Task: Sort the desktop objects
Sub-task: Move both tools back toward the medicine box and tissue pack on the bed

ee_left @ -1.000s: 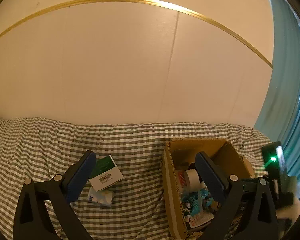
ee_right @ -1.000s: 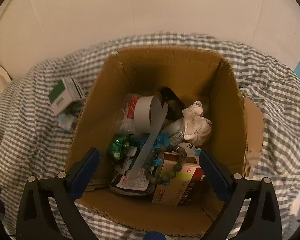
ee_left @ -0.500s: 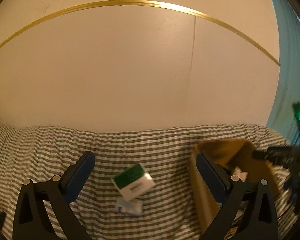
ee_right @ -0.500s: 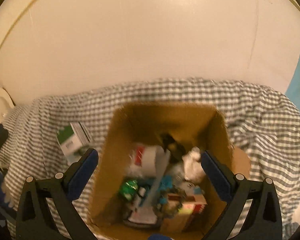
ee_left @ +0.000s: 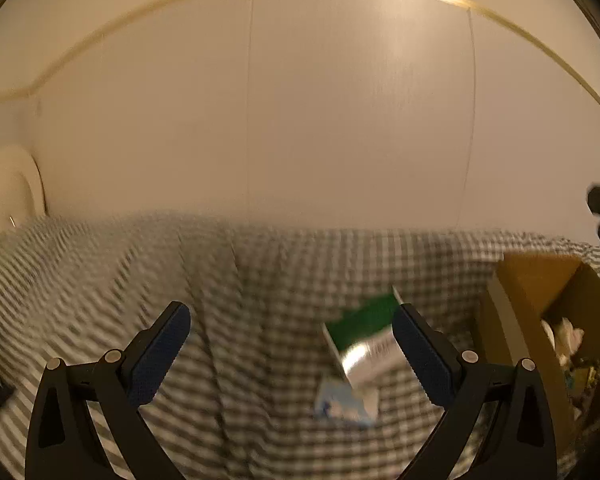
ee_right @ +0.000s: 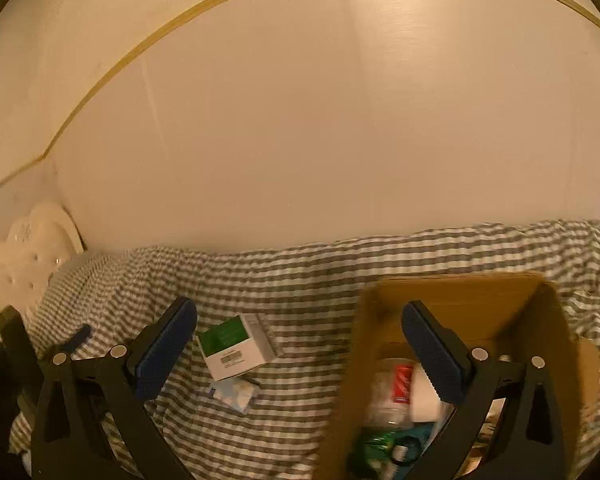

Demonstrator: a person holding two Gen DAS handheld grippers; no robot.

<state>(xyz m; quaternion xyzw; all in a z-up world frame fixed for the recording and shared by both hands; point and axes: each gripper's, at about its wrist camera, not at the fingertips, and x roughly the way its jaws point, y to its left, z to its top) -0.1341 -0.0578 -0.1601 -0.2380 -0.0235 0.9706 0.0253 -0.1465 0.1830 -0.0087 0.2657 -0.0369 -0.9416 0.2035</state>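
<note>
The left gripper [ee_left: 288, 344] has swung left, pushing the cardboard box [ee_left: 540, 280] to the frame's right edge, cut off; the green-white carton [ee_left: 360, 336] is blurred. Both grippers, including the right gripper [ee_right: 300, 344], gape empty.

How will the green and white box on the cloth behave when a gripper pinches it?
The green and white box looks like thin carton, so probably light and crushable. Flat faces should resist rolling. It leans on a small packet, so it may tip.

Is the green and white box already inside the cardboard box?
No, the green and white box lies on the checkered cloth, left of the cardboard box.
</note>
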